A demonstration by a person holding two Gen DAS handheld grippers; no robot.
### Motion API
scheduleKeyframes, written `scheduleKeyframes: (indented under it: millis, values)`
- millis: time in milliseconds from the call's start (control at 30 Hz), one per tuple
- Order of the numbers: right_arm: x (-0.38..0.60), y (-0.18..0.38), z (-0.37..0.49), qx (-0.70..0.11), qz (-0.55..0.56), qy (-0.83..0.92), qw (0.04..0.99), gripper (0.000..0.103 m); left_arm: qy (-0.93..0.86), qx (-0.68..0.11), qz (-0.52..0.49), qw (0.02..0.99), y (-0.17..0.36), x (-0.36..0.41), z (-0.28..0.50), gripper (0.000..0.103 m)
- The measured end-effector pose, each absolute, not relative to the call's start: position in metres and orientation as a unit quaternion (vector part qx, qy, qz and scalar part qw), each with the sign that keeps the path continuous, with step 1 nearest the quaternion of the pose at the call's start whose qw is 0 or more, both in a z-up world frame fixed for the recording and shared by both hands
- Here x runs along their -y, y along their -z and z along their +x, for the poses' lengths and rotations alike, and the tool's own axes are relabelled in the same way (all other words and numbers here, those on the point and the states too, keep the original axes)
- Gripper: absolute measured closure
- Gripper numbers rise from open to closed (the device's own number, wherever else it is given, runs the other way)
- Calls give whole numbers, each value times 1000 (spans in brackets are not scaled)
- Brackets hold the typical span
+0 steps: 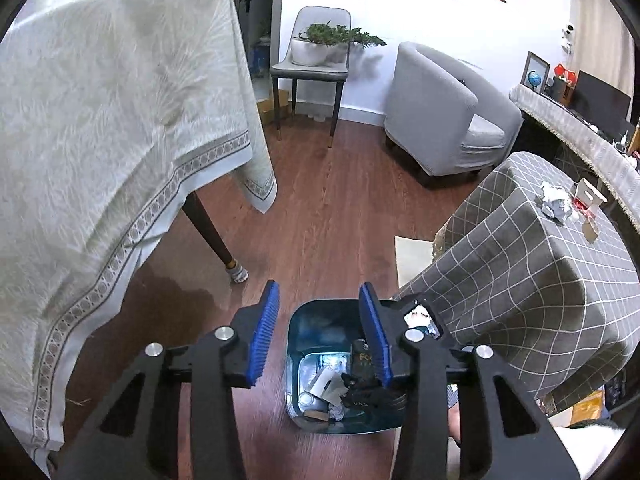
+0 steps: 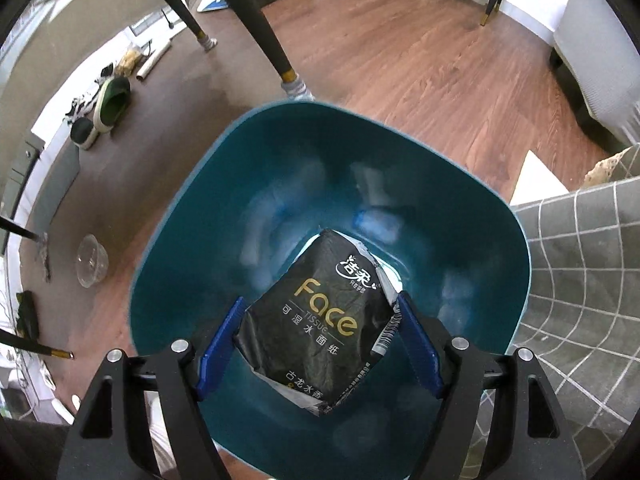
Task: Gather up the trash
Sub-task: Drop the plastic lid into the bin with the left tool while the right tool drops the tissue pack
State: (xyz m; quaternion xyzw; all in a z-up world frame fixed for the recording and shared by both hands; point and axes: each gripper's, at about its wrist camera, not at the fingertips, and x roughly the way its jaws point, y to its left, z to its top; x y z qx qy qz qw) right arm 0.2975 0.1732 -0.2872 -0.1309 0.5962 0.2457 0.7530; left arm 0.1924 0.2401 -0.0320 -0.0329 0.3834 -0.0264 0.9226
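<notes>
Between my R gripper's (image 2: 320,344) blue pads sits a black tissue pack (image 2: 316,320), crumpled, printed face toward the cam. Both pads touch its side edges, so I read the jaws as clamped on the pack, standing wide because the pack is wide. Pack hangs right over the mouth of the teal bin (image 2: 192,208), gripper pointing steeply down into it; pack's far corner is already below the rim line as far as I can tell.

L gripper (image 1: 320,332) is empty: jaws part-open, nothing between the pads, aimed down at the same bin (image 1: 298,320) from higher up. Through that gap I see trash already in the bin bottom: paper scraps, a crumpled wad, plus the dark pack and R gripper reaching in.

Progress, my guess: well under way, several bits binned, this pack abt to be dropped. Still left: white crumpled paper (image 1: 554,202) and a small carton (image 1: 588,200) on the grey checked table (image 1: 520,280), to the right of the bin. On the floor (image 2: 400,64), in the R view, a clear plastic cup (image 2: 93,266) lies well apart from the bin, prob trash too. Shoes (image 2: 110,104) near the wall I'd leave.
</notes>
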Motion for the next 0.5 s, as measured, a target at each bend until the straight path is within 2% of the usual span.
scheduleKeyframes:
  millis: [233, 500]
  values:
    - [-156, 287, 291, -592, -156, -250, 750, 14, 26, -364, -47, 930, 16, -234, 197, 59]
    - [-135, 248, 295, -559, -120, -272, 774, 13, 21, -351, -51, 935, 3, -220, 208, 59]
